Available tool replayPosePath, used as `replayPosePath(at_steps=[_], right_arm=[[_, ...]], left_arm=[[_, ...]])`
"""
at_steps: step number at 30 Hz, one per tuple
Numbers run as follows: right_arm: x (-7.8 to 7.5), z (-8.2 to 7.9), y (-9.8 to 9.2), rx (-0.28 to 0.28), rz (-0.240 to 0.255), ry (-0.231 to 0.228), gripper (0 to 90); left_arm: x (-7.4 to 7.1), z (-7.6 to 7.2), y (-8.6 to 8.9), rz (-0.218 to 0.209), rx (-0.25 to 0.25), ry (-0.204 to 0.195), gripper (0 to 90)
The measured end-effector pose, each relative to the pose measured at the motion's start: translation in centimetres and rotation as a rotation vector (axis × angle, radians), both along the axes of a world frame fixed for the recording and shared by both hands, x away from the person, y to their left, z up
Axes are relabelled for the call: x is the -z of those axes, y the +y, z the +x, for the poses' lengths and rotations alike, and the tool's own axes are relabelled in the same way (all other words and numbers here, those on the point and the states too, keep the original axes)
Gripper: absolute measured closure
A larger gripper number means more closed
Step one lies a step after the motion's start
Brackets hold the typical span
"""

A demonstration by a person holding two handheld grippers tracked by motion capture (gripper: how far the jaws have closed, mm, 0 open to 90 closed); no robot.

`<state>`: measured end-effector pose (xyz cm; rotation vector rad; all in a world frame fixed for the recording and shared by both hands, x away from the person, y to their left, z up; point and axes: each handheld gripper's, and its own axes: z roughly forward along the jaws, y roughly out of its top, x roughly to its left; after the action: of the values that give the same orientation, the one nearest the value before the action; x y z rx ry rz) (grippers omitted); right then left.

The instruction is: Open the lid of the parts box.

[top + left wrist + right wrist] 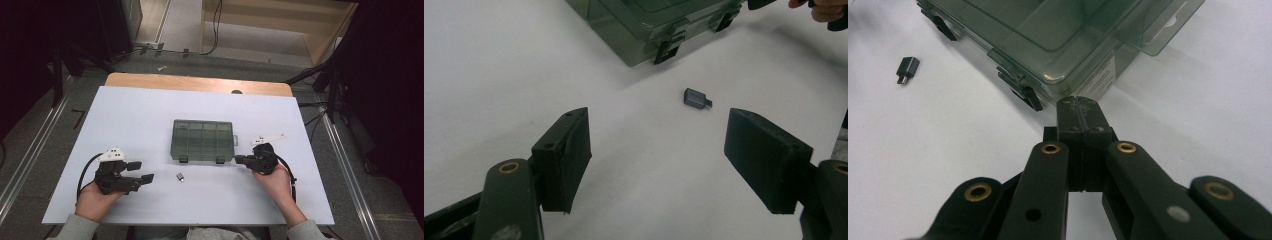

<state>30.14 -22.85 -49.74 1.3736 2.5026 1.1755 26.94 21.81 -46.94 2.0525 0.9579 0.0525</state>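
Here the left gripper gapes wide, empty, facing the small adapter. The right gripper is pressed closed, empty, at the organizer box corner.

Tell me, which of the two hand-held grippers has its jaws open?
The left gripper: its jaws stand wide apart, while the right gripper has its jaws pressed together.

We see a closed, translucent dark-green compartment box lying flat mid-worktop, latches facing us; a small dark adapter lies just before it, apart.
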Motion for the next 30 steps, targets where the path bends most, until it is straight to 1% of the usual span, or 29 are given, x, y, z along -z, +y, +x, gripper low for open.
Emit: replayPosePath(at_steps=[3,11,19,23,30], right_arm=[[0.08,0.04,0.03,-0.006,0.002,0.003,87.5],[-0.06,-0.09,0.18,-0.008,0.000,-0.008,87.6],[-0.29,-0.20,0.09,-0.010,0.025,-0.026,87.5],[-0.42,-0.30,0.25,-0.014,0.024,-0.040,87.5],[-0.51,-0.36,0.31,-0.017,0.028,-0.048,87.5]], left_arm=[[0.00,0.00,0.00,-0.001,0.001,-0.001,27.1],[0.00,0.00,0.02,-0.002,0.001,-0.001,27.1],[-0.01,0.01,0.03,-0.002,0.001,-0.002,27.2],[-0.01,0.02,0.06,-0.002,0.000,-0.002,27.2],[-0.01,0.03,0.05,-0.002,0.000,-0.002,27.2]])
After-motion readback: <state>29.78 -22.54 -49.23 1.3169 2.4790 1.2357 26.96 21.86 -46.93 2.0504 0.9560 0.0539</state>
